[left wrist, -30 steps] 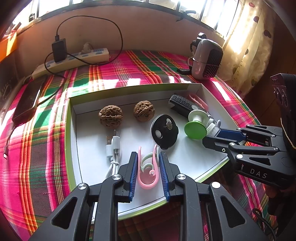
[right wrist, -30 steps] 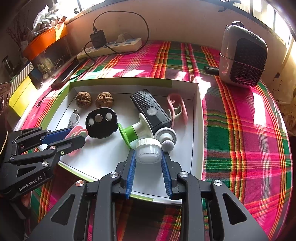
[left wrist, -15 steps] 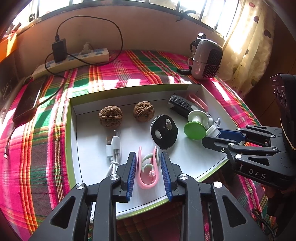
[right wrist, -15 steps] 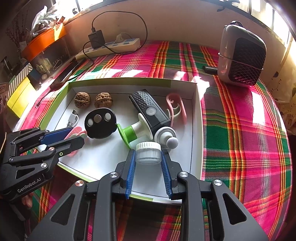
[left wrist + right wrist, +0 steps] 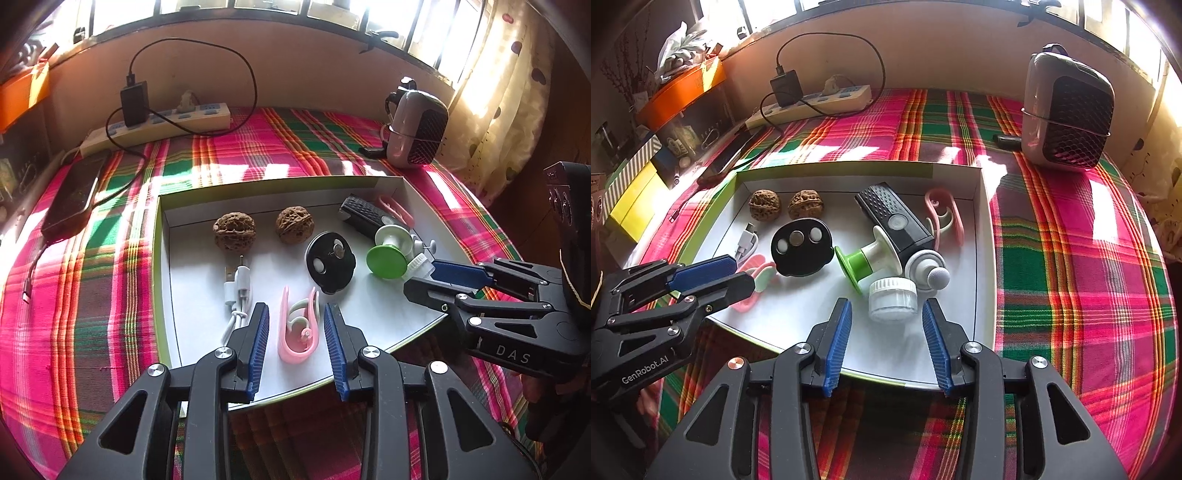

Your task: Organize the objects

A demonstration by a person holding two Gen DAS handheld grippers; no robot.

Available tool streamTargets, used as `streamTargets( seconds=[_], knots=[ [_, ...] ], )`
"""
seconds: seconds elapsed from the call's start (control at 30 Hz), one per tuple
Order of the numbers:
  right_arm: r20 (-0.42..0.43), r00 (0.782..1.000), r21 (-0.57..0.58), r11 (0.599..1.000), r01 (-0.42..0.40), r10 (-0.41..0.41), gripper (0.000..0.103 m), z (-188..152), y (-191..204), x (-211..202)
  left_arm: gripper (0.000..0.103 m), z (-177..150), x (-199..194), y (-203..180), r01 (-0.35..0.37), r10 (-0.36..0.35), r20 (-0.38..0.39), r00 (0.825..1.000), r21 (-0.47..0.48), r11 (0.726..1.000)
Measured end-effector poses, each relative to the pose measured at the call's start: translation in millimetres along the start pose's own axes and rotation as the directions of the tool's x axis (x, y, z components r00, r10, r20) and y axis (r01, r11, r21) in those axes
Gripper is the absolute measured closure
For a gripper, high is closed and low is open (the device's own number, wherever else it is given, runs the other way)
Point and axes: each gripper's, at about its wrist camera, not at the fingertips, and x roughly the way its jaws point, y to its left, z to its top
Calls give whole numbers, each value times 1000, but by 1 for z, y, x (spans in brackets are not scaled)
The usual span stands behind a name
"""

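Observation:
A white tray with a green rim [image 5: 162,295] [image 5: 982,266] lies on the plaid cloth. In it are two walnuts [image 5: 235,231] [image 5: 764,205], a white cable [image 5: 236,291], a black disc [image 5: 330,262] [image 5: 801,246], a green-and-white suction knob [image 5: 388,254] [image 5: 866,258], a black remote-like device [image 5: 894,221], a pink clip [image 5: 299,325] and a small clear jar with a white lid [image 5: 892,299]. My left gripper [image 5: 295,317] is open around the pink clip, which rests on the tray. My right gripper [image 5: 886,317] is open just behind the jar, which stands free.
A small heater [image 5: 1067,114] stands at the back right. A power strip with a charger [image 5: 159,122] lies along the wall, a phone [image 5: 74,195] at the left. A second pink clip [image 5: 942,214] and a white roller ball [image 5: 929,271] lie in the tray.
Both grippers have opened wider and drawn back a little. The jar and the pink clip now sit free on the tray.

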Motion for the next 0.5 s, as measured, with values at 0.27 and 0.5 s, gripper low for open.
streamTargets(
  seconds=[0.27,0.5],
  knots=[
    [57,998,24,1000,-8,7,62,-6,3,-16,74,-8,-16,-1,-29,29,23,999,-23,999],
    [109,994,26,1000,5,-8,62,-15,11,-31,74,-18,-32,-4,-113,115,53,992,-41,993]
  ],
)
